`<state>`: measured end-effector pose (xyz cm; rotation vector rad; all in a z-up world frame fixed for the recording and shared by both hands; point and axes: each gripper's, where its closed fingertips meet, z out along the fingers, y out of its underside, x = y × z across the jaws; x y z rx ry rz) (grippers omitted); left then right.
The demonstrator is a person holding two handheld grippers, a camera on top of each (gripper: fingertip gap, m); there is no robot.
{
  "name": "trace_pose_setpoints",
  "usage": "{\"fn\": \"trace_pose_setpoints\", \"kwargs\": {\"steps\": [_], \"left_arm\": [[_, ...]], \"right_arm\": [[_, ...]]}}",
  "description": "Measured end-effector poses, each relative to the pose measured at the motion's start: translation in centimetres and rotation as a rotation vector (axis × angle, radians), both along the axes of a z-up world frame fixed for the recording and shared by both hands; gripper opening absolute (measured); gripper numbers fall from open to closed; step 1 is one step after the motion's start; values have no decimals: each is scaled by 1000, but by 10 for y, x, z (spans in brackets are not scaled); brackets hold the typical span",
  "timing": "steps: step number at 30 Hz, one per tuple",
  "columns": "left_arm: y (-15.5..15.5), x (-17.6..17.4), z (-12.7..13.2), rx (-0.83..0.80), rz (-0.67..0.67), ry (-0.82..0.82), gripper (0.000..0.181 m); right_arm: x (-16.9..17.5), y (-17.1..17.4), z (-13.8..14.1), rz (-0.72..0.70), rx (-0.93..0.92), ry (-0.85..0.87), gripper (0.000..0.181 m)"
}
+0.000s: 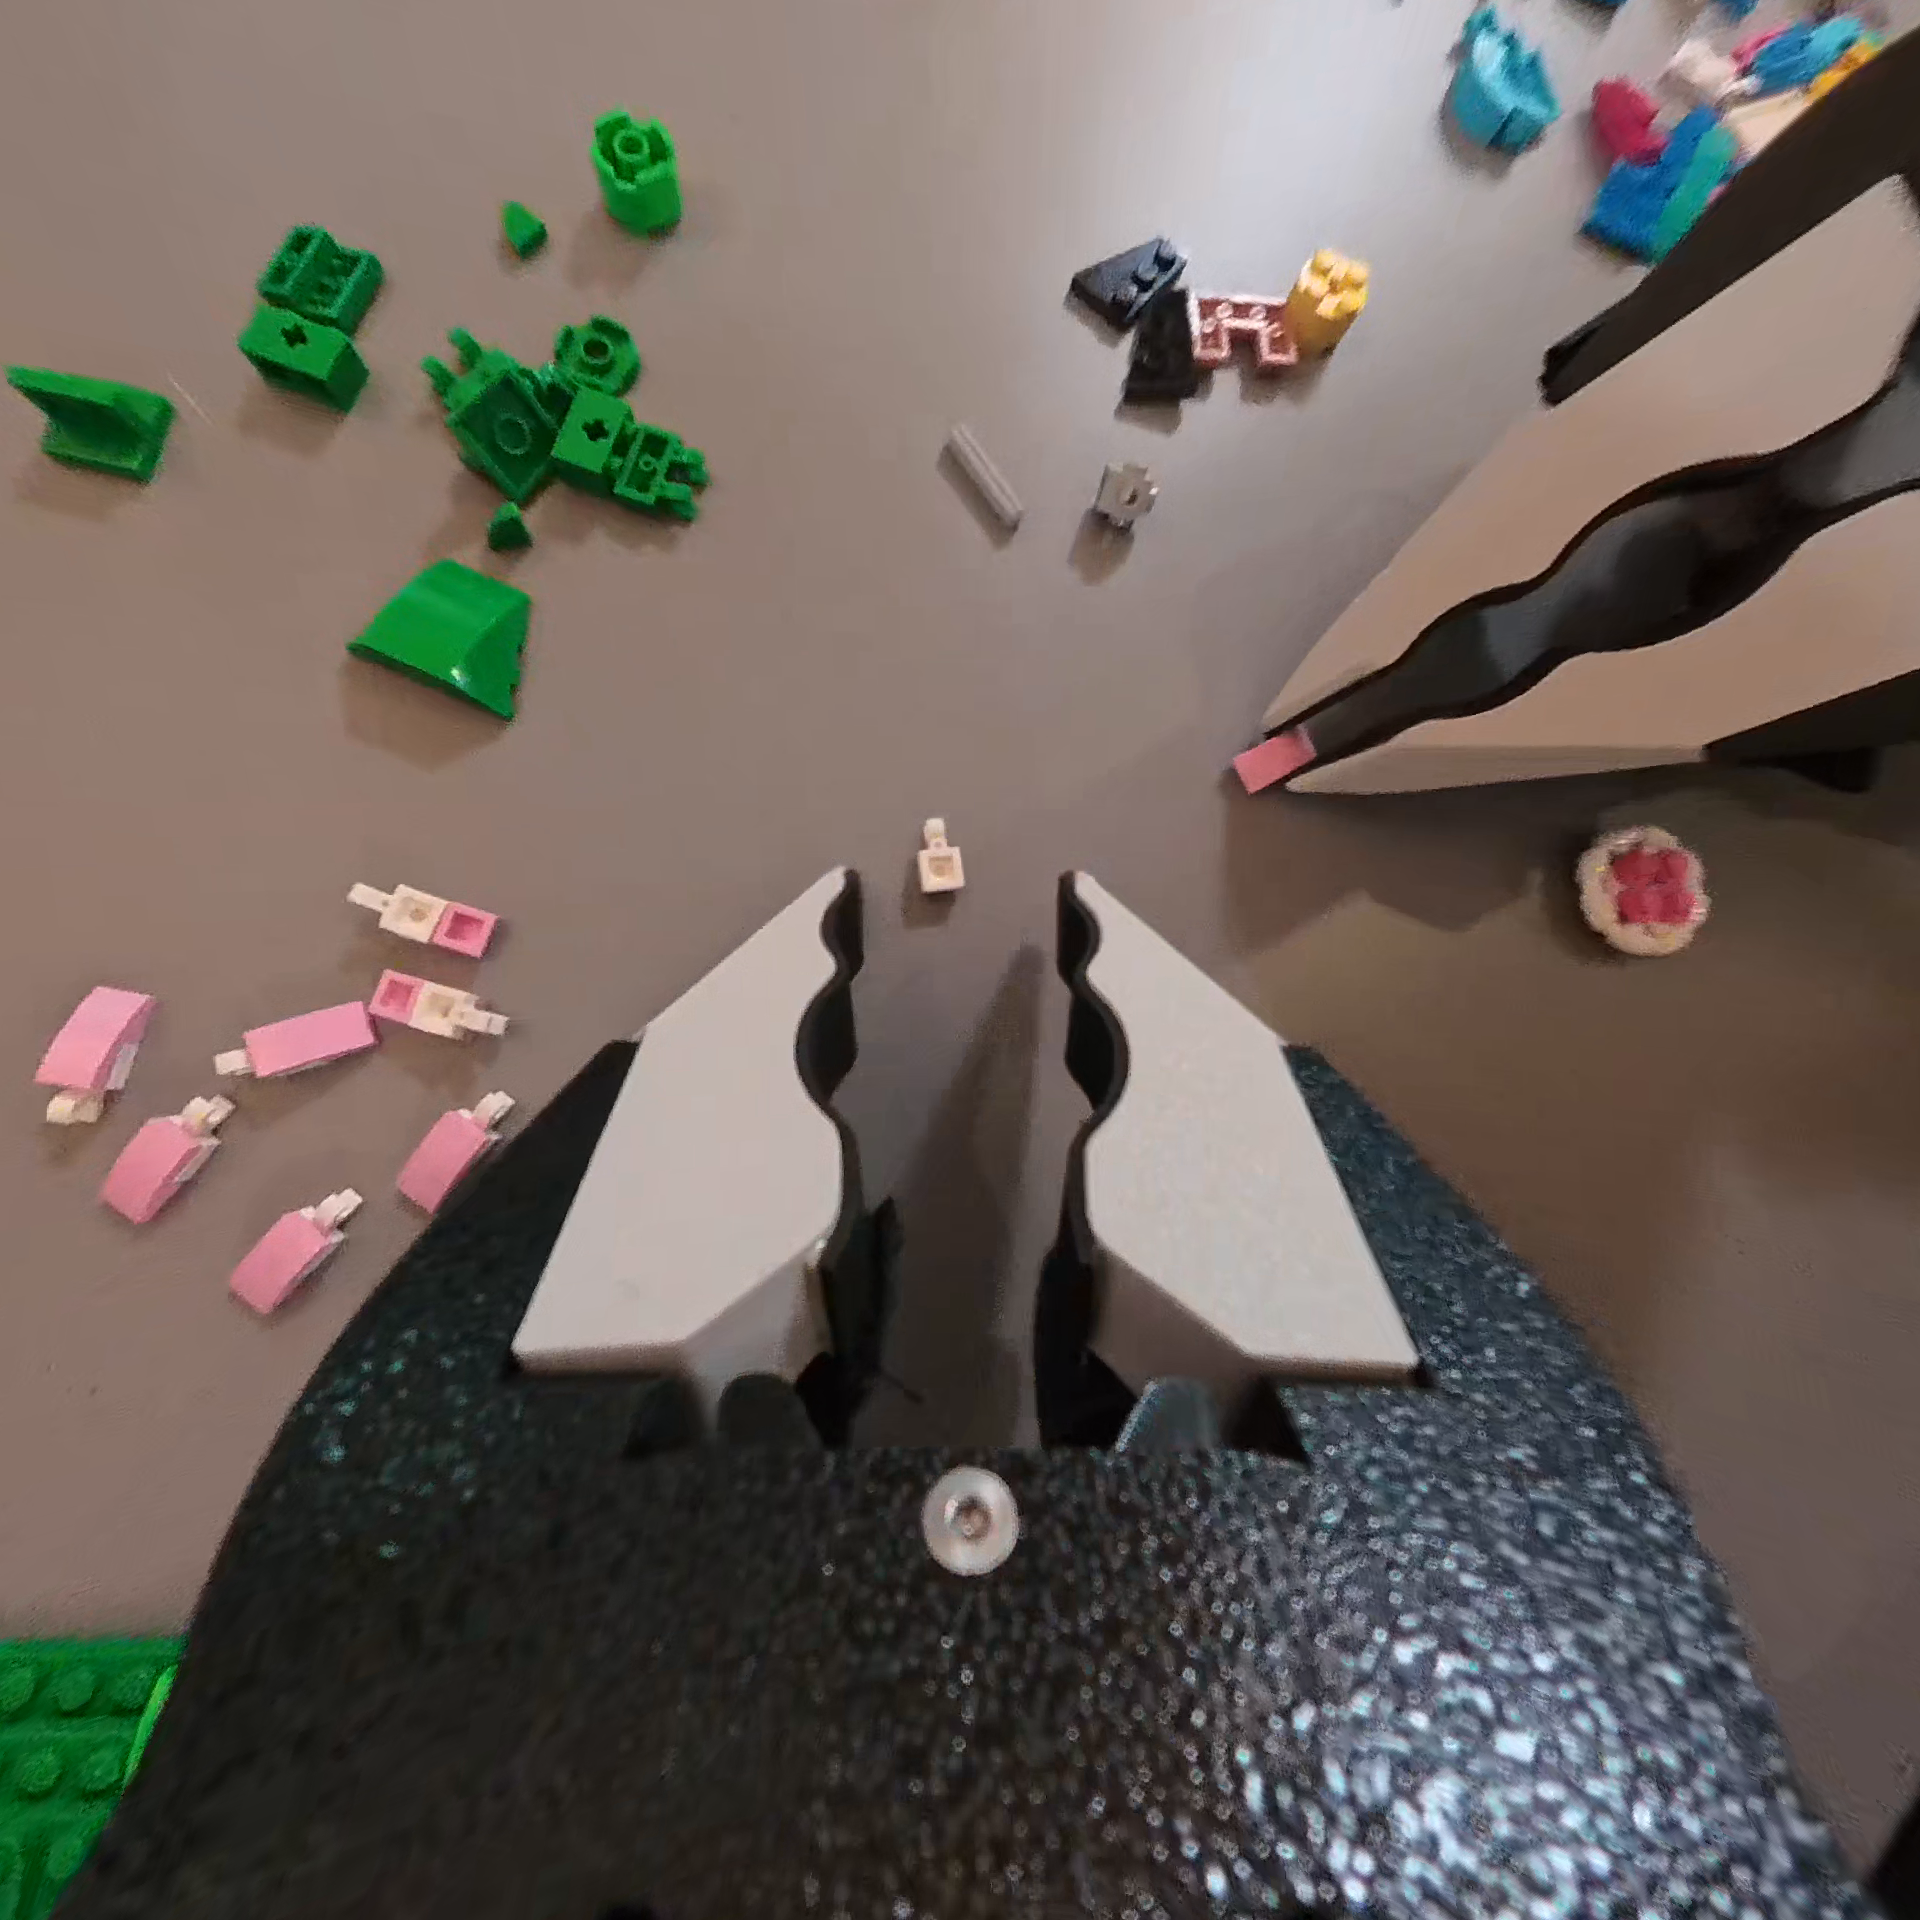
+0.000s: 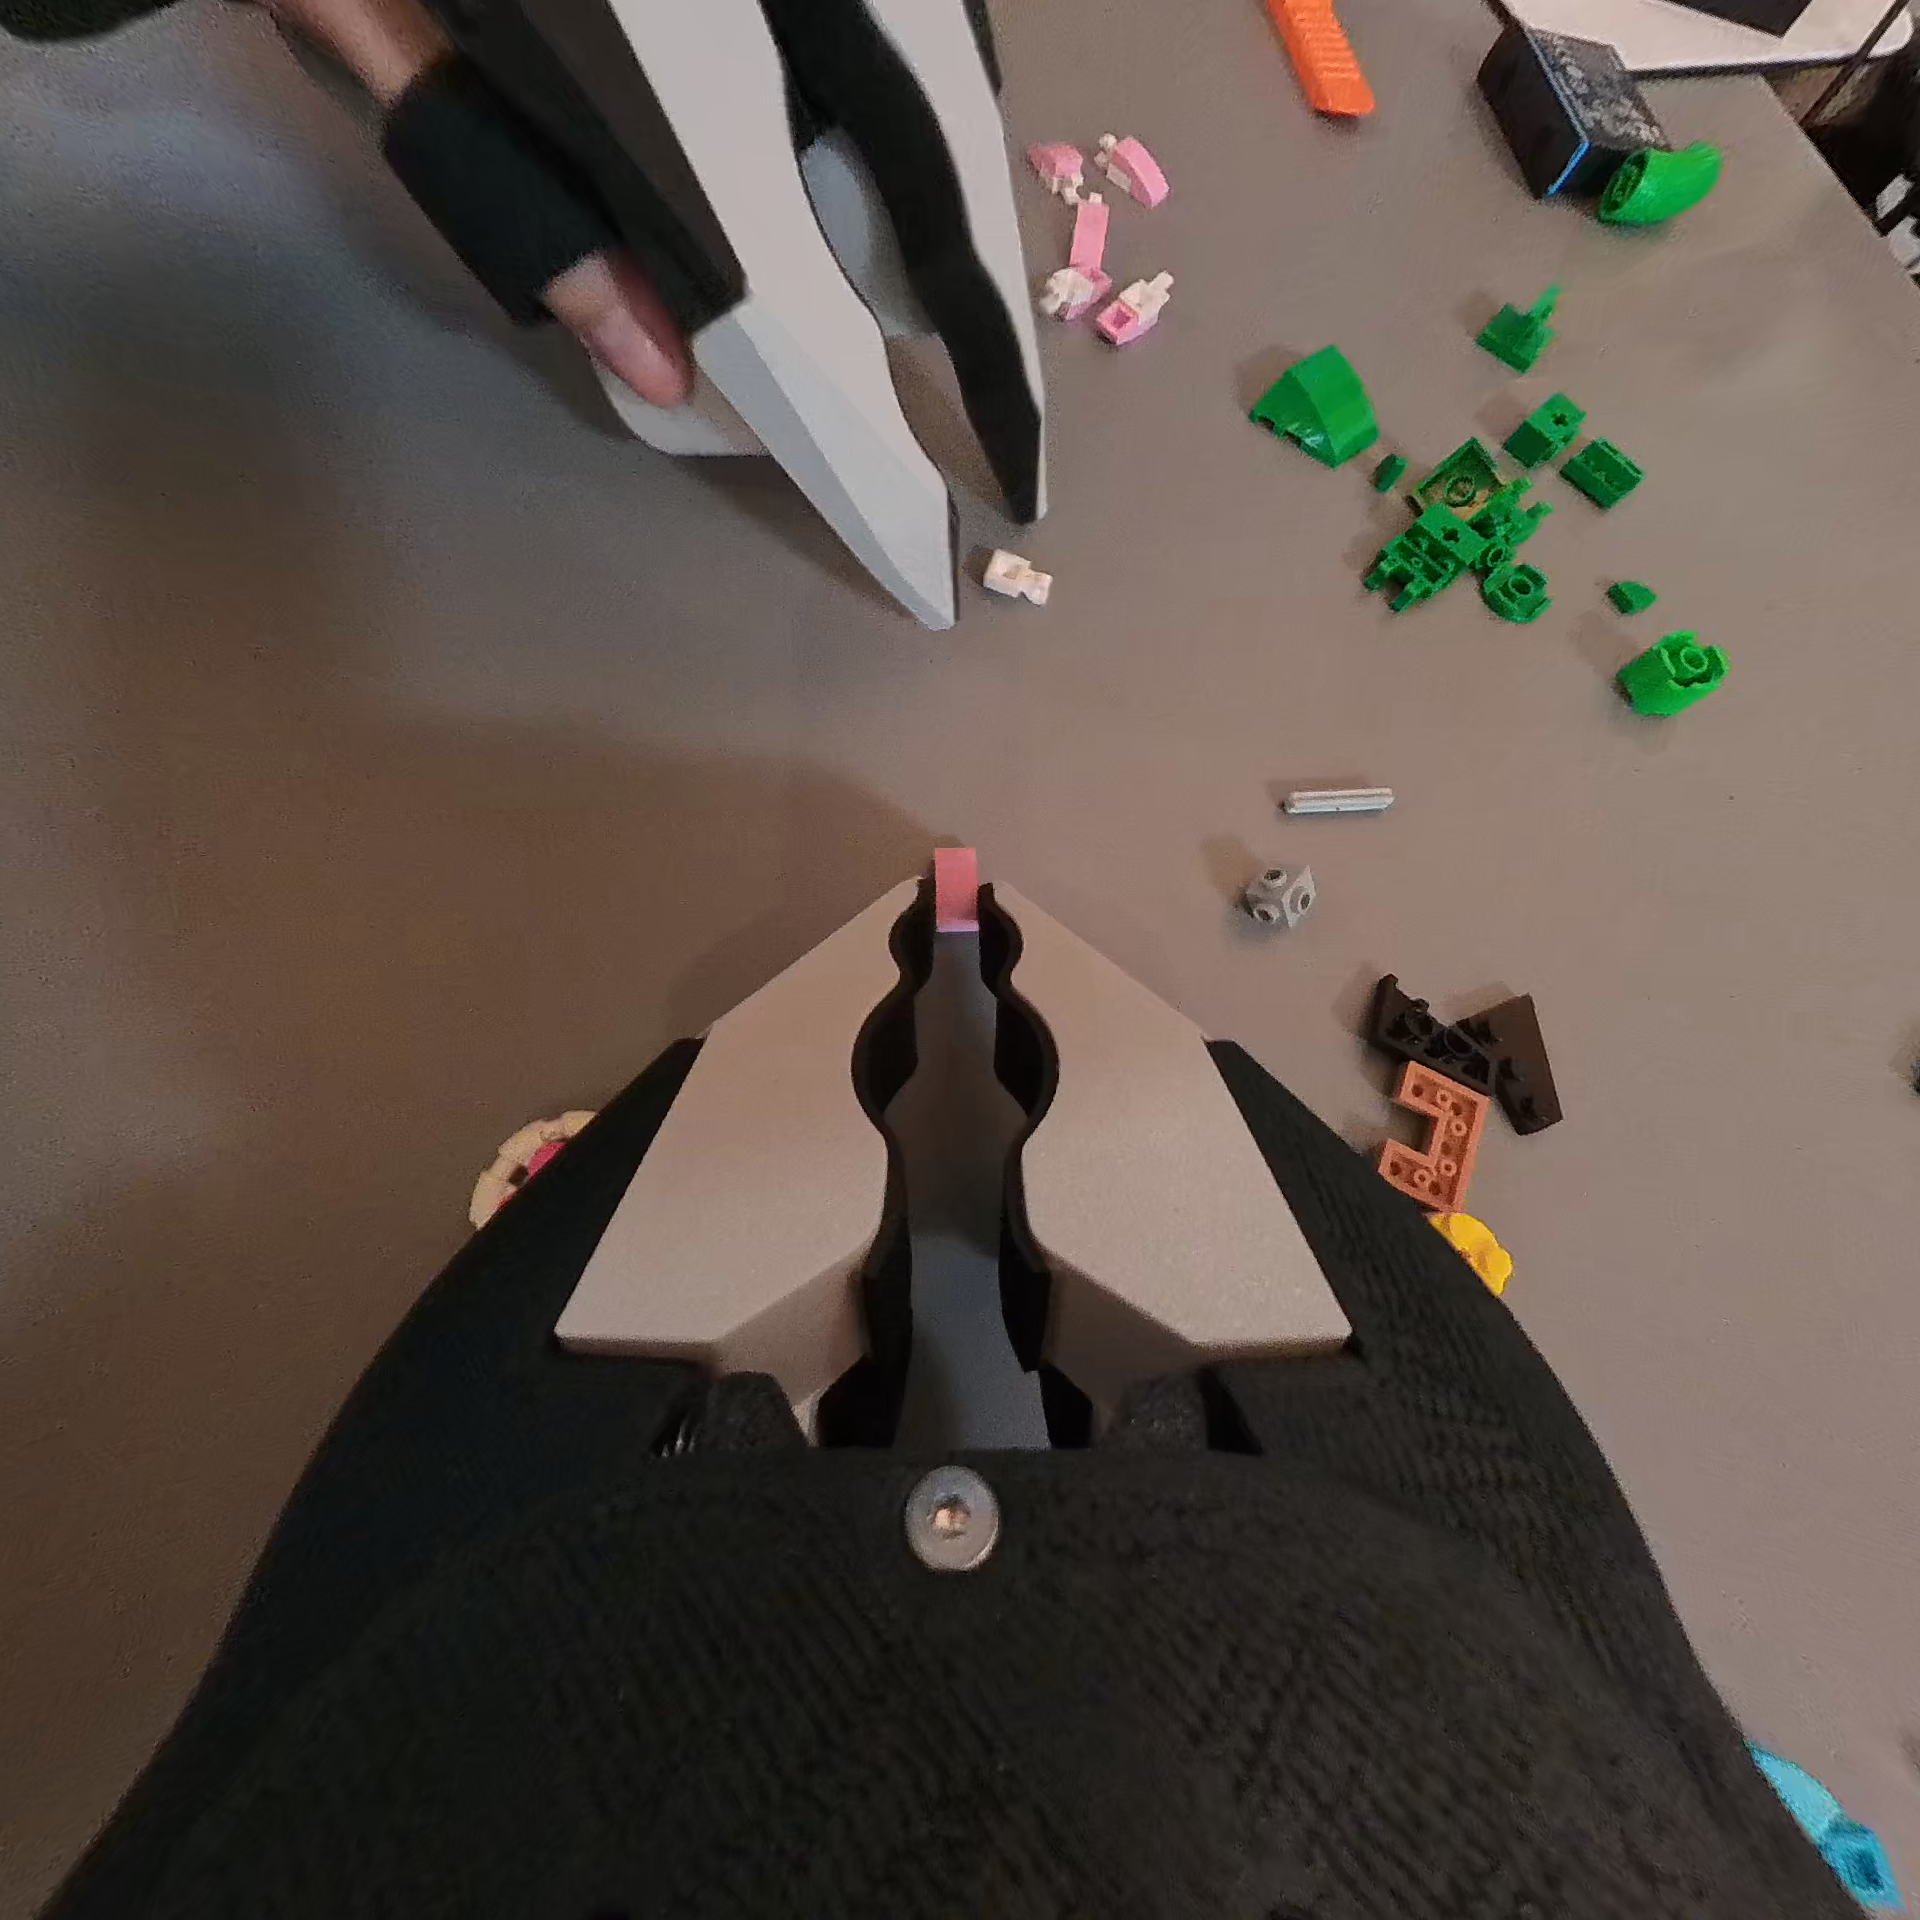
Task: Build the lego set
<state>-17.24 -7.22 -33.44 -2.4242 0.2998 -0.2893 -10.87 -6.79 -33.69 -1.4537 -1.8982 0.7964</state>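
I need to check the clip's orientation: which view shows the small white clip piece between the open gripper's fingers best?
The left wrist view: the small white clip piece lies centred, top face visible, ahead of the open left gripper. The right wrist view shows it farther off, beside that gripper's fingertips.

Left tongs [image 1: 958,925] gaping over small white piece [image 1: 940,860], right tongs [image 1: 1283,764] pinching pink tile [image 1: 1270,761]

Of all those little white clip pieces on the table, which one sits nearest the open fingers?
The lone white clip piece lying just ahead of the left gripper. The other white clips are joined to pink pieces off to the side.
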Motion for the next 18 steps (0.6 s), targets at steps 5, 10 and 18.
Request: {"fn": "trace_pose_setpoints", "kwargs": {"steps": [5, 10, 18], "left_arm": [[4, -2, -3, 28, 7, 59, 20], [6, -3, -4, 37, -9, 109, 6], [1, 56, 141, 659, -129, -749, 5]], "right_arm": [[2, 0, 2, -12, -3, 14, 20], [2, 2, 25, -31, -72, 120, 23], [2, 5, 128, -77, -471, 638, 11]]}}
